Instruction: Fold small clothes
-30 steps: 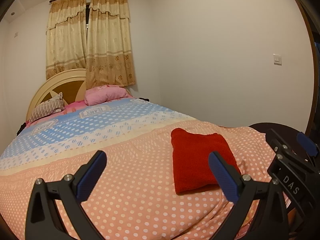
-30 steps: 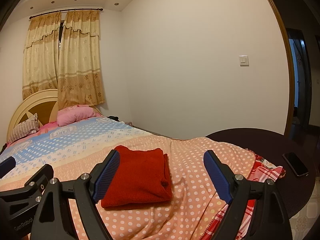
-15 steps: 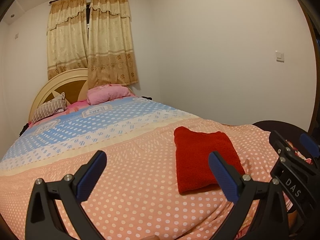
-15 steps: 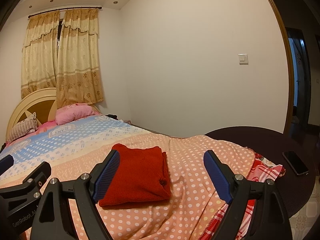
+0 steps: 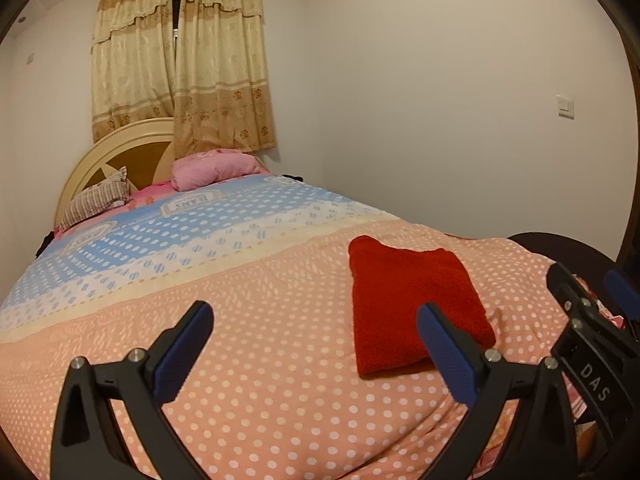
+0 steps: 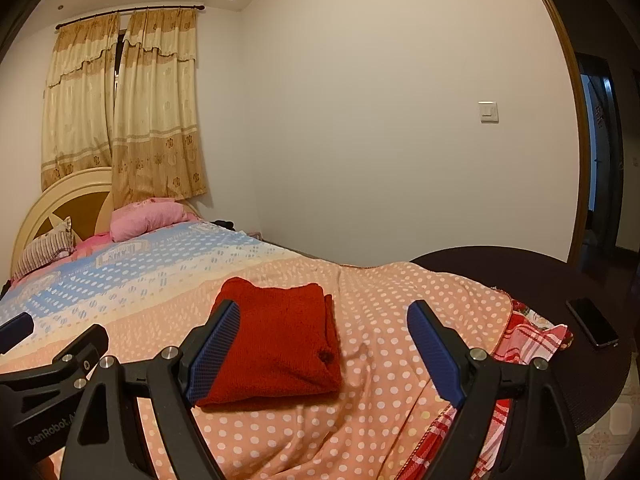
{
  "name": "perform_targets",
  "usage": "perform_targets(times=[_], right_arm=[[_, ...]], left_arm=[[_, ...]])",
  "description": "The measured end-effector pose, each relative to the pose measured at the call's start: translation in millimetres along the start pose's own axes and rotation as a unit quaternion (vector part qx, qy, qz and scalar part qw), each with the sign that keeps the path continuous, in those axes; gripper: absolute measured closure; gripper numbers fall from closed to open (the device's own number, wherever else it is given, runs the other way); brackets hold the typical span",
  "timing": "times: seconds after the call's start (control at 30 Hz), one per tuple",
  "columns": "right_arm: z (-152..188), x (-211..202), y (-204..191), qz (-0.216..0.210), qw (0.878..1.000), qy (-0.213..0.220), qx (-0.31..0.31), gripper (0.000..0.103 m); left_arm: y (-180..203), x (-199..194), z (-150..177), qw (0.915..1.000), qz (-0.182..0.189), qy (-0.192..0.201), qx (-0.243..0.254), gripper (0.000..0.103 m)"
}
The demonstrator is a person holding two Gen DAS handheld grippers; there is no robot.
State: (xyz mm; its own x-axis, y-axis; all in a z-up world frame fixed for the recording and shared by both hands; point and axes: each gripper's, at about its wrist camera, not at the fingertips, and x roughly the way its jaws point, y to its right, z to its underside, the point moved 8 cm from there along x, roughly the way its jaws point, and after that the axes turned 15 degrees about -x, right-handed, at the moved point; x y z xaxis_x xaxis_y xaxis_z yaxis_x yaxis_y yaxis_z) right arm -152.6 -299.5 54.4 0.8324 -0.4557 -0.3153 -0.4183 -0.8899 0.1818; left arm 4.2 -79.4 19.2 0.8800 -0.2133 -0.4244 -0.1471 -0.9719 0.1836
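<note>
The folded red garment (image 5: 412,304) lies on the dotted bedspread (image 5: 260,380), near its foot edge. Both the left gripper (image 5: 312,354) and the right gripper (image 6: 324,354) hover above the bedspread, spread wide, holding nothing, the garment just beyond their 2 fingers.

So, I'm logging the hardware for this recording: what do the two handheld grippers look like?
Both match: the left gripper and right gripper have matte black angular frames with silver screw heads and two fingers faced with dark blue textured pads. White lettering reads "DAS" on the right one's side and "GenRobot" on the left's. No cables or sleeves show.
</note>
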Motion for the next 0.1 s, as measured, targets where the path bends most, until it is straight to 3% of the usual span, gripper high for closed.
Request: perform_targets(times=[0.1], right_arm=[[1.7,2.4,0.5,0.002,1.0,-0.003,-0.001,0.017]], left_arm=[[-4.2,4.3,0.5,0.9999,0.0,-0.011,-0.008,0.0]])
